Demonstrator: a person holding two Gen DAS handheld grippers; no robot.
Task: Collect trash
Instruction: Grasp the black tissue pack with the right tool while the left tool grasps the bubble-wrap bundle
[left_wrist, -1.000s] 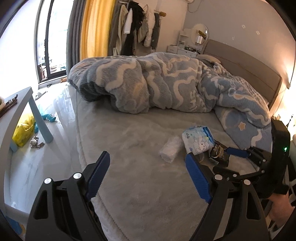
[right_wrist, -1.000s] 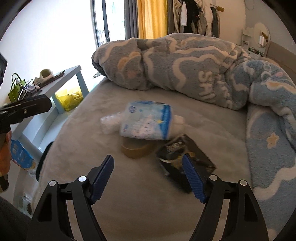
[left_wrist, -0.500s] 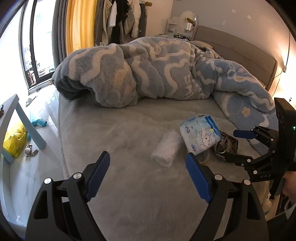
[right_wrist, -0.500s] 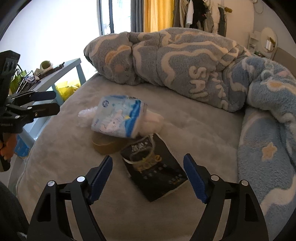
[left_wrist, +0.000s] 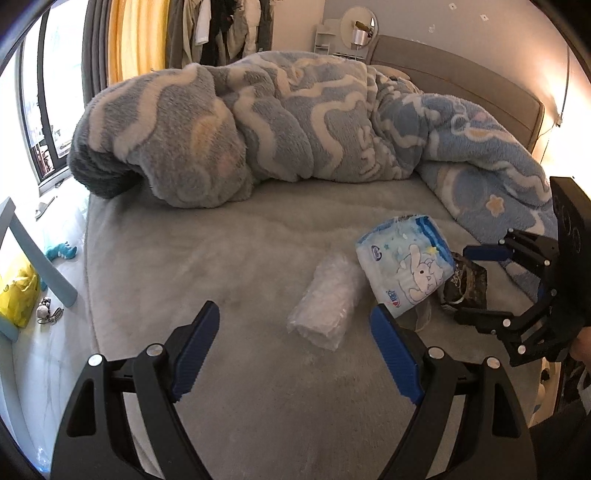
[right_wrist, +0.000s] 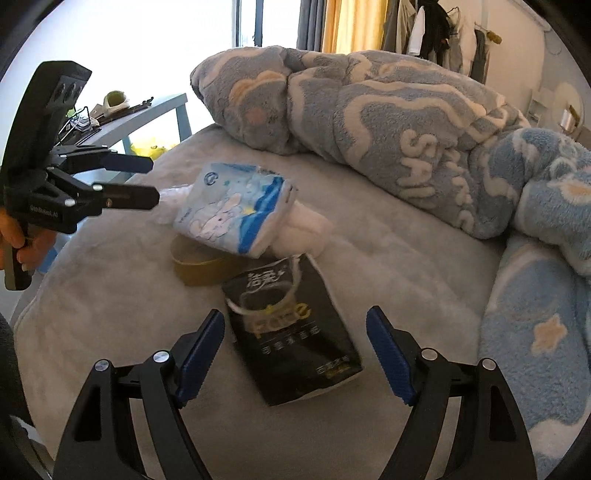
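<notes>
a: so, where does the trash lie against the black packet?

b: the packet lies flat on the grey bed, straight ahead of the right gripper, its long axis running away between the fingers. just beyond it sit the tape roll and the blue bunny pack.

a: and the jaws?

b: wide, holding nothing, on both. the left gripper has the clear plastic bundle ahead of it, on the far side of the bunny pack from the packet.

a: which goes for the packet?

b: the right, i'd judge; it is nearer and already straddling its width.
</notes>
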